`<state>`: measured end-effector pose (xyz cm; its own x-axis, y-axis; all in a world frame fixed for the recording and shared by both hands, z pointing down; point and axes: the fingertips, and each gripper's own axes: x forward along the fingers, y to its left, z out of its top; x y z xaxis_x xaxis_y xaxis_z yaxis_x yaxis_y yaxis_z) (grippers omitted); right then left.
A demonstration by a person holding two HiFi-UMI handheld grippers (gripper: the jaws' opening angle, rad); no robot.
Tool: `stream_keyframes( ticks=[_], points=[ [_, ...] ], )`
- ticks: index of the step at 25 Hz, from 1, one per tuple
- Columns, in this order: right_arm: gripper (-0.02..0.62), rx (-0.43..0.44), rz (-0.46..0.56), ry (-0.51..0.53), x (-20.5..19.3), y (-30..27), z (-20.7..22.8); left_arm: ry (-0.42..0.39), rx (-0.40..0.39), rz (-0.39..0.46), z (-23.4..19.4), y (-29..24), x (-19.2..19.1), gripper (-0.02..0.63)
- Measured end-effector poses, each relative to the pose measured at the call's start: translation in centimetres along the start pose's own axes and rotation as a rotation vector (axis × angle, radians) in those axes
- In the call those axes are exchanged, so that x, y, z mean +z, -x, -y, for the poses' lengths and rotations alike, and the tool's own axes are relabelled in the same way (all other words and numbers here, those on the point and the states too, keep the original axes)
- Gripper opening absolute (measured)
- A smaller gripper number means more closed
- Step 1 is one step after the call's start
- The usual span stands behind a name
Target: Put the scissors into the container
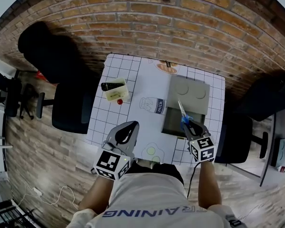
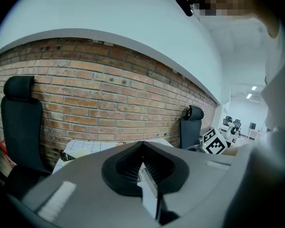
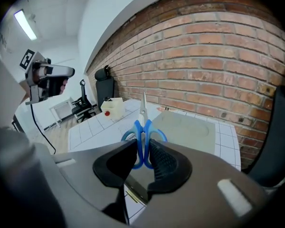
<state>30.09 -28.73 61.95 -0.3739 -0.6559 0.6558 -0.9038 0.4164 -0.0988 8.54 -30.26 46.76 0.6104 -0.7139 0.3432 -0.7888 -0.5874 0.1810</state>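
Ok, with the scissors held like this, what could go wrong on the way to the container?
1. The right gripper pinches the scissors only at the blue handles, with the blades sticking far out. They may pivot or slip.
2. The small container on the table's left side already holds a black object, so the scissors may not fit well or may tip it.

A red brick wall [image 1: 147,8] is seen behind the surface [image 1: 133,75], which is covered by a white gridded cloth, and a plain white ceiling [image 2: 109,8] is carried above the brickwork. A black office chair [image 1: 69,106] is placed at the left edge and a second chair [image 1: 235,137] at the right (both pushed close), on a floor [image 1: 42,151] laid in brownish planks. A long strip light [image 3: 24,23] is lit overhead in the open room beyond.
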Motion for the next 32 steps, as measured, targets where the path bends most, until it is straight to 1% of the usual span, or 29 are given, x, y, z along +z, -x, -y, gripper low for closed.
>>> stream_keyframes(
  ticks=[2, 11, 19, 21, 24, 32],
  points=[
    [0.101, 0.010, -0.042, 0.018, -1.0, -0.9, -0.1, -0.006, 0.003, -0.002, 0.1, 0.1, -0.2, -0.002],
    [0.101, 0.032, -0.209, 0.080, -5.6, -3.7, -0.6, 0.013, 0.012, -0.004, -0.2, 0.1, -0.5, -0.002],
    [0.101, 0.019, -0.316, 0.151, -8.3, -5.0, -0.2, 0.020, 0.023, -0.013, -0.6, 0.2, -1.0, -0.002],
    [0.101, 0.021, -0.333, 0.156, -8.6, -5.4, -0.1, 0.024, 0.029, -0.017, -0.8, 0.3, -1.2, -0.002],
    [0.101, 0.023, -0.386, 0.154, -9.3, -5.6, -0.2, 0.031, 0.036, -0.018, -1.0, 0.4, -1.3, -0.002],
    [0.101, -0.020, -0.475, 0.137, -10.9, -6.6, 0.7, 0.043, 0.043, -0.023, -1.5, 0.6, -1.5, -0.002]
  ],
)
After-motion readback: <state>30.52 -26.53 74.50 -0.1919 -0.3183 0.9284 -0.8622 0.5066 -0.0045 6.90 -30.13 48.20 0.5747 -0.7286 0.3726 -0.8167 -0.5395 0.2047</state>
